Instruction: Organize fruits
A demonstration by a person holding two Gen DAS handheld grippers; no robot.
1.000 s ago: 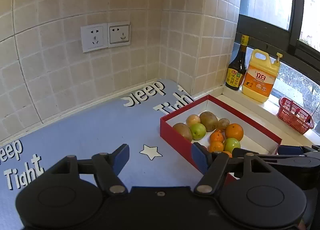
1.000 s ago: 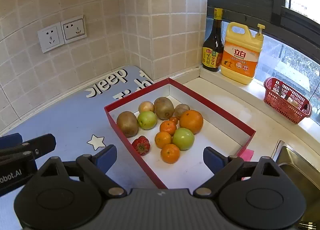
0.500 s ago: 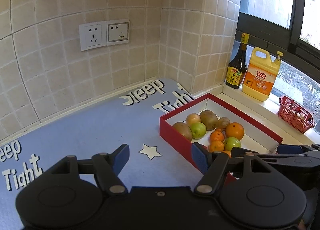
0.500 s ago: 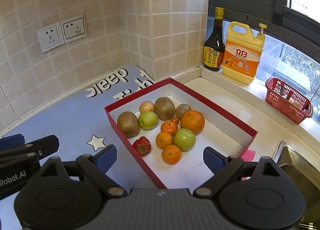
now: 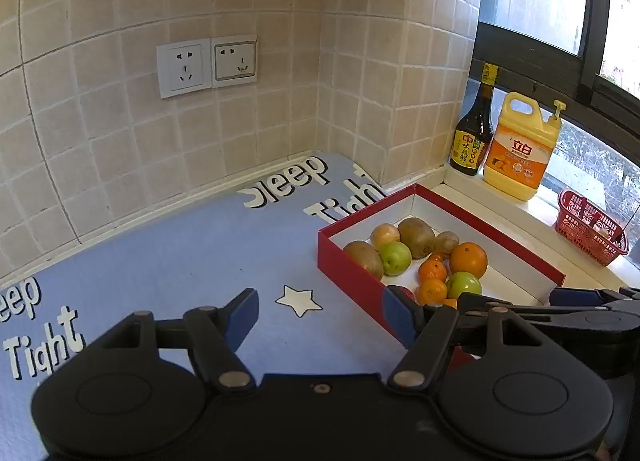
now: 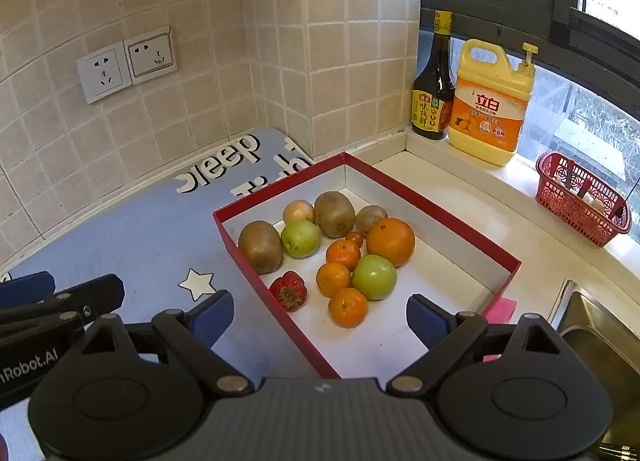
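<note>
Red-walled and white inside, the box [image 6: 448,217] sits on the blue mat [image 5: 168,261], and we count its fruit: three kiwis, two green apples, one big orange [image 6: 390,241], three mandarins plus a tiny one, one pale round fruit and one strawberry [image 6: 289,290]. We see our left gripper [image 5: 320,315] tilted down over the mat's white star [image 5: 299,299], jaws well apart and gripping nothing. Our right gripper [image 6: 320,317] tips down over the box's near end, jaws spread wide, nothing between them.
</note>
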